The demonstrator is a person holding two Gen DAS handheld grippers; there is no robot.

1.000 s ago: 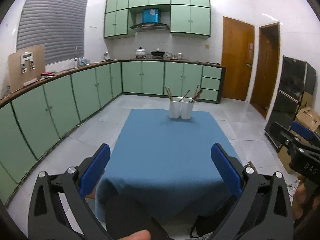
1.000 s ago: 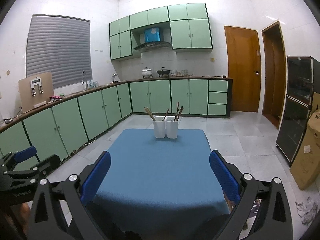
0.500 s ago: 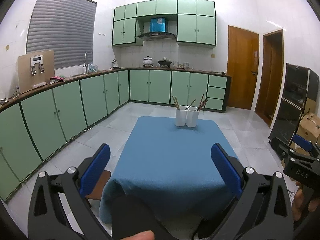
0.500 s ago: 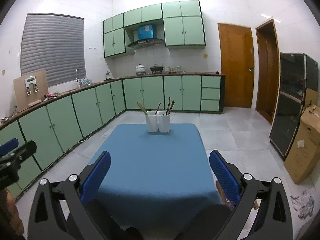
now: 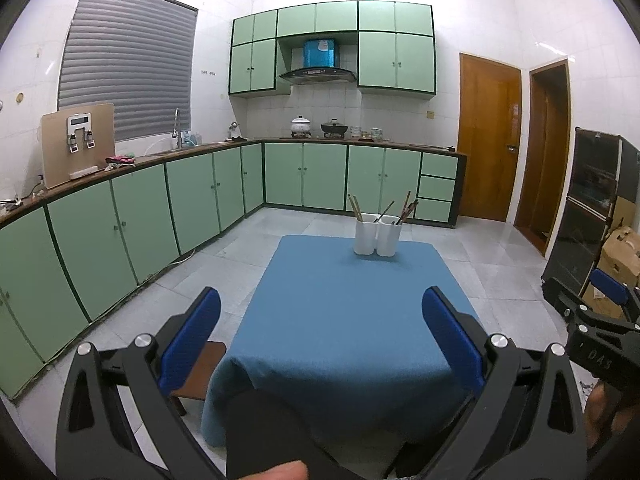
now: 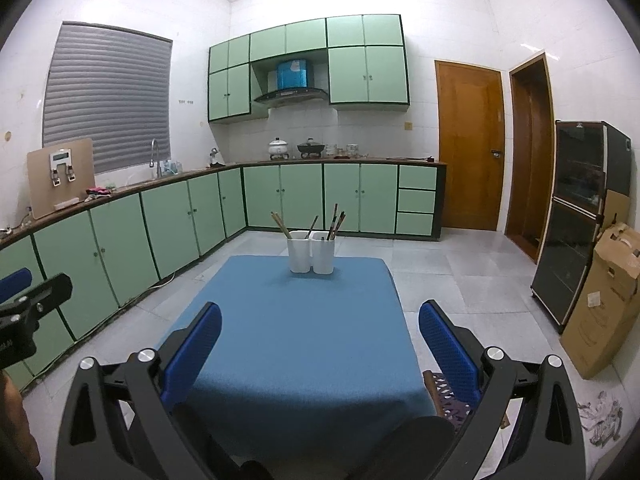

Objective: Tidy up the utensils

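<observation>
Green cabinets (image 6: pixel 120 236) lined the kitchen behind a blue-covered table (image 6: pixel 296 344). Left gripper (image 5: pixel 320 336) was held w/ fingers spread wide, nothing between them, well short of the goods. Two white holders (image 6: pixel 311 257), touching, stood at the far edge w/ utensils (image 6: pixel 335 222) upright inside, probably kept reachable for sorting. Right gripper (image 6: pixel 320 340) was likewise spread and empty, aimed at them.

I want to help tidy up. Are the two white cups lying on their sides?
No, both white cups stand upright, side by side on the blue tablecloth, with chopsticks sticking out of their tops.
</observation>
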